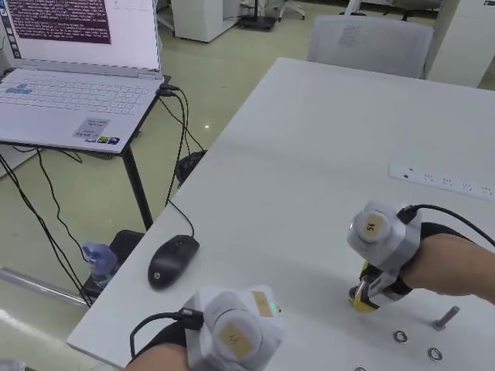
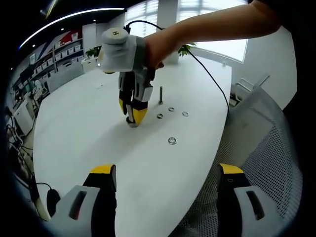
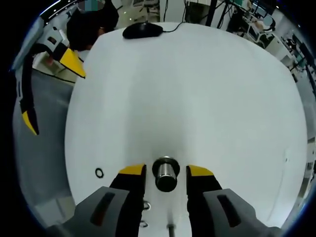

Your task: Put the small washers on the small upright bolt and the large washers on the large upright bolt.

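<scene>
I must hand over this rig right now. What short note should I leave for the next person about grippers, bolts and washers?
Left gripper: open, empty.
Right gripper: jaws either side of the large bolt, which seems to stand on the table; clamped or not, I cannot tell.
Small bolt: upright, bare.
Washers: four, loose on the table near the small bolt.
Done: no washer visibly on a bolt. Left: all four, sorted by size.

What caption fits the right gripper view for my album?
The yellow-tipped right gripper straddles the large upright metal bolt on the white table, a ring-shaped washer lying nearby.
</scene>
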